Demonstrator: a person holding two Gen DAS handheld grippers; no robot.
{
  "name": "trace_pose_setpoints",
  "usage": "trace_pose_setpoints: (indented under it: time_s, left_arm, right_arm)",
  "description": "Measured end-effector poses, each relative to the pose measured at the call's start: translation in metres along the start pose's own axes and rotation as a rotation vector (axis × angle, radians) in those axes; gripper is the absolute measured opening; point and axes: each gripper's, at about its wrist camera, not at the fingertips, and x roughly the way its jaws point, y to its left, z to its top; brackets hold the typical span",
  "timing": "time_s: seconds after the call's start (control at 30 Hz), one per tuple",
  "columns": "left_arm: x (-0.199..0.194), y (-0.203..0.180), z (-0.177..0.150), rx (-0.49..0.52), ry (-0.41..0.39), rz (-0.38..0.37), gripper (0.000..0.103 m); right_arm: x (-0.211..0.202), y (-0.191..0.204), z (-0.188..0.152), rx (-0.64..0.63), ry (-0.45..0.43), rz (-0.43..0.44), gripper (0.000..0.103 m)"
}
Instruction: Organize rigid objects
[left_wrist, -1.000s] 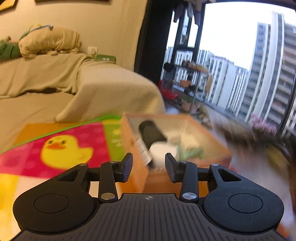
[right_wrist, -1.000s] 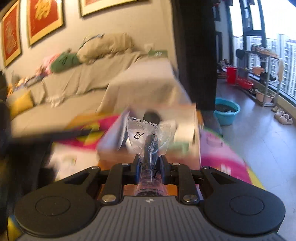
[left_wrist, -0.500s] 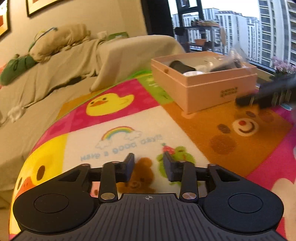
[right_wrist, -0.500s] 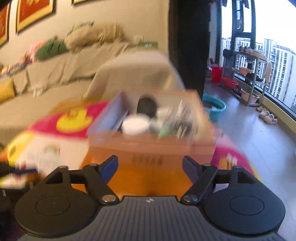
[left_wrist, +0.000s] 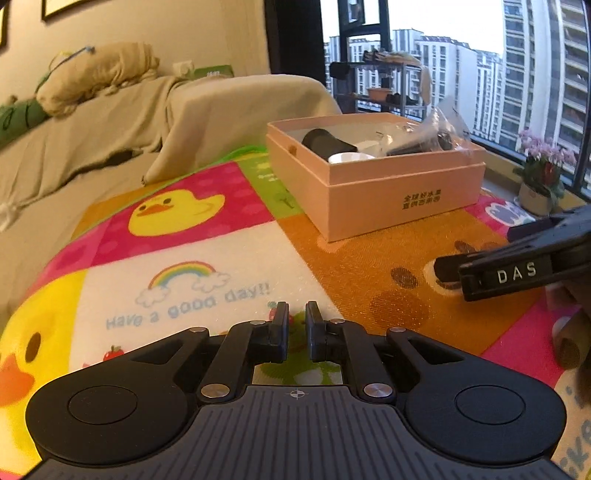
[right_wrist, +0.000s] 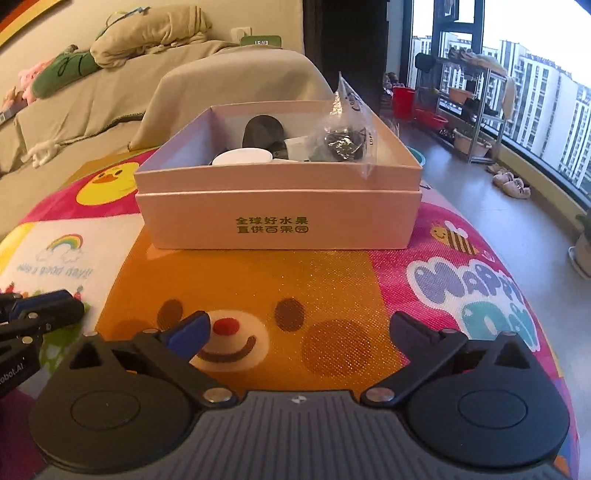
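A pink cardboard box (right_wrist: 280, 221) stands on the colourful play mat (right_wrist: 258, 280). In it lie a black cylinder (right_wrist: 263, 129), a round white lid (right_wrist: 242, 157) and a clear plastic bag (right_wrist: 343, 138) with a dark item, propped at the right wall. My right gripper (right_wrist: 301, 325) hovers over the mat in front of the box, its jaws opening wide with nothing between them. My left gripper (left_wrist: 296, 321) is shut and empty, low over the mat, left of the box (left_wrist: 402, 199). The right gripper's fingers (left_wrist: 448, 271) show at that view's right edge.
A sofa under a beige cover (left_wrist: 110, 122) with a cushion (left_wrist: 99, 79) runs behind the mat. A metal rack (right_wrist: 465, 110), red basins (right_wrist: 424, 110) and slippers (right_wrist: 511, 182) are on the floor by the window. A potted flower (left_wrist: 543, 173) stands at the right.
The right gripper has opened and let go of the bagged item, which now lies in the box. Both grippers have drawn back from the box and sunk. The left jaws have closed.
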Motion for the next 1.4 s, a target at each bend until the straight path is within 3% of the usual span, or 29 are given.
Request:
trace_pose_setpoints:
  time_s: [0.13,0.2,0.27,0.37,0.43,0.5,0.57,0.63,0.73,0.8,1.03,1.4]
  left_arm:
    - [-0.001,0.009,0.013,0.02,0.093,-0.148,0.012]
    - [-0.003,0.016,0.017,0.005,0.142,-0.196,0.022]
    - [-0.003,0.018,0.016,0.003,0.149,-0.169,0.02]
    - [-0.003,0.012,0.014,-0.02,0.135,-0.176,0.026]
    - [-0.001,0.007,0.015,-0.037,0.137,-0.201,0.047]
    - [0.001,0.0,0.018,-0.032,0.151,-0.242,0.077]
    - [0.005,-0.006,0.02,-0.022,0.155,-0.26,0.087]
    - [0.007,-0.008,0.019,-0.046,0.119,-0.217,0.086]
    - [0.009,-0.008,0.013,-0.088,0.04,-0.007,0.082]
    - [0.01,-0.007,0.007,-0.129,0.013,0.05,0.081]
    - [0.012,-0.011,0.005,-0.172,0.007,0.092,0.083]
    - [0.013,-0.012,0.005,-0.183,0.006,0.119,0.083]
  right_arm:
    - [-0.001,-0.005,0.0,0.004,-0.001,0.007,0.103]
    - [-0.001,-0.006,0.0,0.006,-0.003,0.011,0.103]
    - [-0.002,-0.008,0.0,0.01,-0.005,0.015,0.103]
    - [-0.001,-0.008,0.001,0.011,-0.004,0.018,0.103]
    - [-0.002,-0.008,0.001,0.01,-0.002,0.021,0.103]
    - [-0.002,-0.009,0.001,0.007,0.003,0.027,0.103]
    - [-0.004,-0.01,0.0,-0.002,0.006,0.032,0.103]
    - [-0.006,-0.013,-0.001,-0.004,0.007,0.037,0.103]
    - [-0.007,-0.013,-0.003,-0.026,0.009,0.034,0.103]
    - [-0.008,-0.014,-0.004,-0.019,0.002,0.038,0.103]
    - [-0.009,-0.008,-0.011,0.019,-0.05,-0.014,0.103]
    - [-0.006,-0.004,-0.011,0.024,-0.056,-0.036,0.103]
